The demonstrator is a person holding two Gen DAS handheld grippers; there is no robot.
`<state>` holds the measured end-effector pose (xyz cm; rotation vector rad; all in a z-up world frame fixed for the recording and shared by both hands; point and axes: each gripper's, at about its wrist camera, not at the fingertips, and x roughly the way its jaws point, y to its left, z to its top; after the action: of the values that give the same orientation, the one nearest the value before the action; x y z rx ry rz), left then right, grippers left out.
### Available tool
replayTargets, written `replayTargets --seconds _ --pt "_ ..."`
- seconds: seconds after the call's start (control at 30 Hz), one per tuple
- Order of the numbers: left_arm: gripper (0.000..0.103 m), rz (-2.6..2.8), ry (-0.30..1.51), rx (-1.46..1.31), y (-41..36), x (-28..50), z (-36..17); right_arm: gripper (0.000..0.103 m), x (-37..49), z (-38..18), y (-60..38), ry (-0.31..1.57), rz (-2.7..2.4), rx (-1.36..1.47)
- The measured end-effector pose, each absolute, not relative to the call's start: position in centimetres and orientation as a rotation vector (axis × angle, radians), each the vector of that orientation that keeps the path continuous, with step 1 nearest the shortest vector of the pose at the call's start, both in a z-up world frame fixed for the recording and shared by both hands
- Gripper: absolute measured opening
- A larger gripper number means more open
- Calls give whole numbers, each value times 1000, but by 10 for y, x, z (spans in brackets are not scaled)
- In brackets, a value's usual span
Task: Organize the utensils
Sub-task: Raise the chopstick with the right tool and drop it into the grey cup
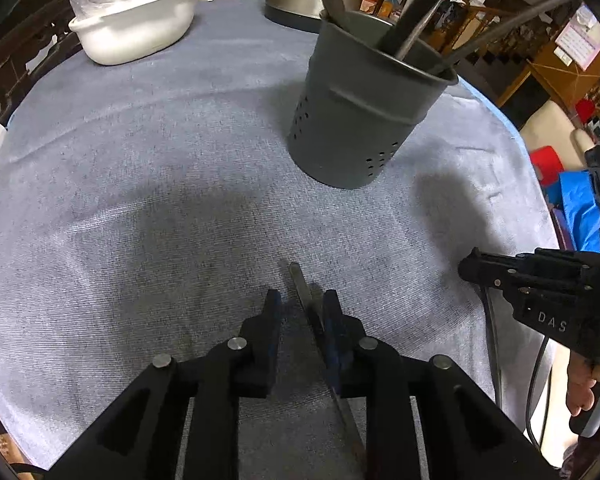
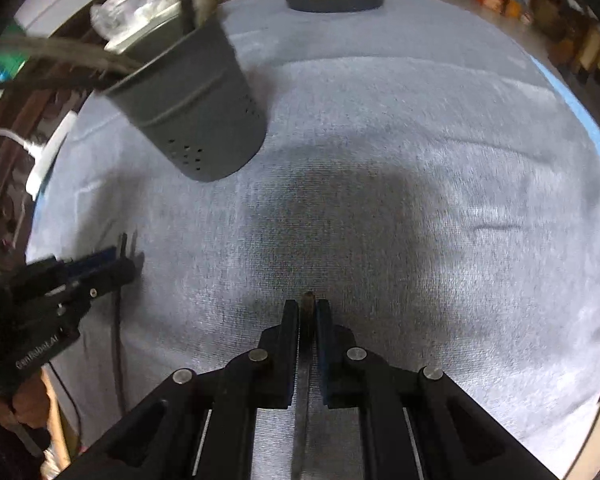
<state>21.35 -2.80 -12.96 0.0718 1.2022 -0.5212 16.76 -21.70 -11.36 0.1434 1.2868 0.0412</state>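
Risk lies mainly in the left tongs (image 1: 300, 308): a flat metal utensil (image 1: 300, 280) is seen lying against one pad only, with a gap to the other, so it is judged loosely held and could slip or swing. The right tongs (image 2: 308, 312) are closed on a thin utensil handle (image 2: 309, 300). The grey holder (image 1: 364, 112), already stocked, stands ahead of both tongs on the cloth-covered surface (image 1: 140, 200); a tilted utensil could strike its rim.

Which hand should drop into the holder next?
Probably right: the right gripper is shut on a utensil; the left gripper's utensil sits loosely in wider jaws. Holder distances look similar.
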Motion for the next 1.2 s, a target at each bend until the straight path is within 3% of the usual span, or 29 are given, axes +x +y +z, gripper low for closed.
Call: replayTargets --seconds 0.23,0.83,1.2 --pt "7 -502 1204 51 -32 212 -129 6 156 -103 -217 1230 91 189" --pt "5 -484 825 -74 -3 178 -6 6 123 0 -222 770 201 217" --pt "5 -454 621 -151 16 153 42 6 94 49 -223 503 236 264"
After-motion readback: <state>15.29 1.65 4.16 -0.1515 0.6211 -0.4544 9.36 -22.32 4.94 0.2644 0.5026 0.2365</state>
